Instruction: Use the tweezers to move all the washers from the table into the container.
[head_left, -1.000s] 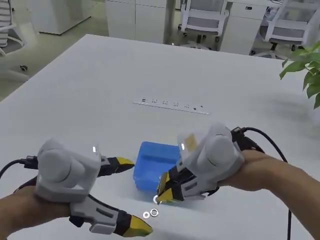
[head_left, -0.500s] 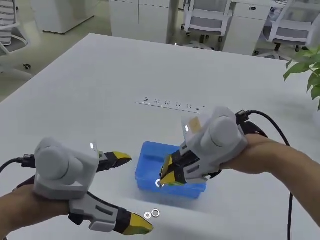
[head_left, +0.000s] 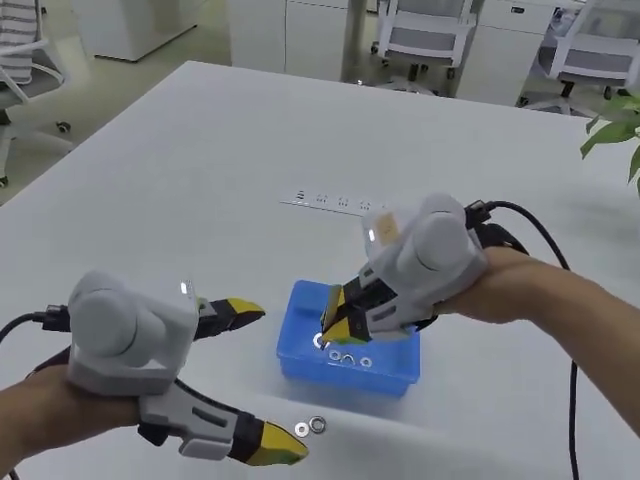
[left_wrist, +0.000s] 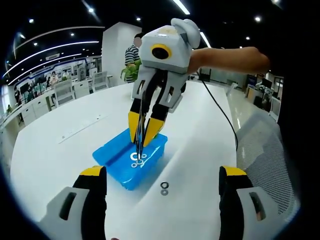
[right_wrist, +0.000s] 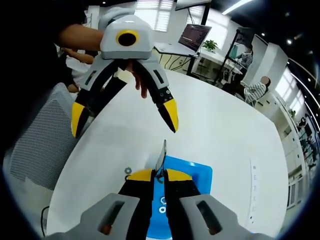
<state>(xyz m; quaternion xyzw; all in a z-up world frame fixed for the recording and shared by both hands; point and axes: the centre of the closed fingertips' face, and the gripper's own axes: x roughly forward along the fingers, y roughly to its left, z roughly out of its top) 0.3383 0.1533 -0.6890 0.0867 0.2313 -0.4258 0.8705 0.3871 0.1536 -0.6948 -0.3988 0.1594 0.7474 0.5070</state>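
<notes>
On the counter (head_left: 200, 180), your right gripper (head_left: 335, 330), jaws narrow on the tweezers (left_wrist: 139, 135), seems to be unloading into the container (head_left: 345, 372); left gripper (head_left: 268, 382) jaws wide; next, pinch the two washers (head_left: 310, 427) toward the counter's near edge.

The right gripper (head_left: 335, 330) with its tweezers (right_wrist: 161, 155) hangs over the blue container (head_left: 345, 378) and bars the way in, the spread jaws of the left gripper (head_left: 272, 383) crowd the container's left side, and the table (head_left: 200, 180) beyond the container lies bare to the power strip (head_left: 340, 202)
</notes>
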